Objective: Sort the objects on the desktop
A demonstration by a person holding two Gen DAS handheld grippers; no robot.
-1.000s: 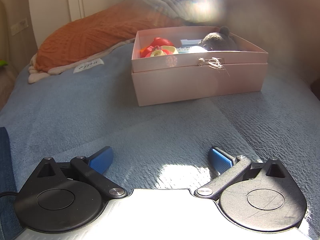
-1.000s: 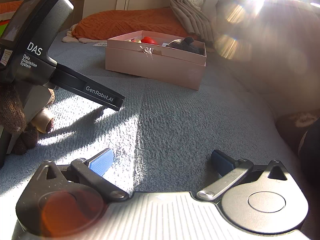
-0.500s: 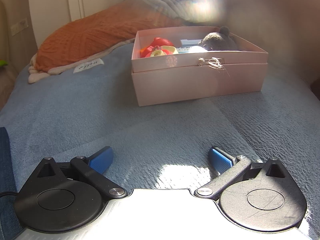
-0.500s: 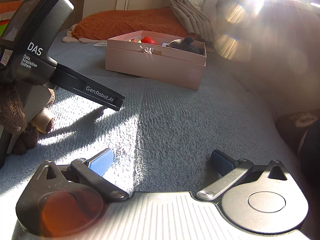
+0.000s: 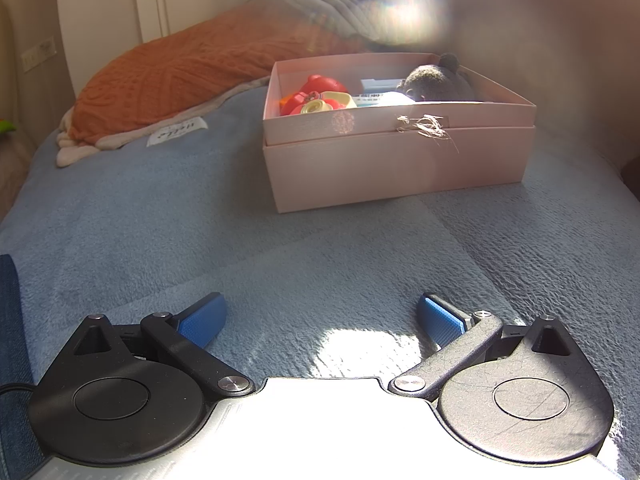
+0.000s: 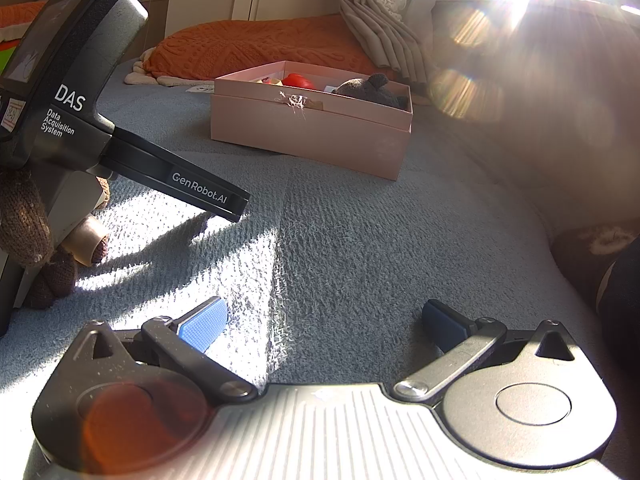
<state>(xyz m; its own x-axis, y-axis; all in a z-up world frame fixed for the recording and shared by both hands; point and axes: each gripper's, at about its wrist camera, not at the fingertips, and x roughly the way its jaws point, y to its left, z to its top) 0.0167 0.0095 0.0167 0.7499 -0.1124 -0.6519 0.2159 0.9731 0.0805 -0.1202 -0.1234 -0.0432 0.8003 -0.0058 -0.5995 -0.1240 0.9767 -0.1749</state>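
Observation:
A pink box (image 5: pixel 400 160) stands on the blue blanket, far ahead of my left gripper (image 5: pixel 320 318). In it lie a red and yellow toy (image 5: pixel 316 98), a dark plush toy (image 5: pixel 438 82) and a white item. My left gripper is open and empty, low over the blanket. My right gripper (image 6: pixel 324 320) is open and empty too. In the right wrist view the box (image 6: pixel 312 132) is far ahead, and the left gripper's black body (image 6: pixel 80 112) stands at the left. A brown knitted toy (image 6: pixel 28 232) and a tape roll (image 6: pixel 86 240) lie beside it.
An orange pillow (image 5: pixel 180 76) lies behind the box, with a white label (image 5: pixel 176 136) on the blanket. A dark blue cloth (image 5: pixel 10 320) is at the left edge. Curtains (image 6: pixel 380 12) hang at the back. Sun glare washes out the right side.

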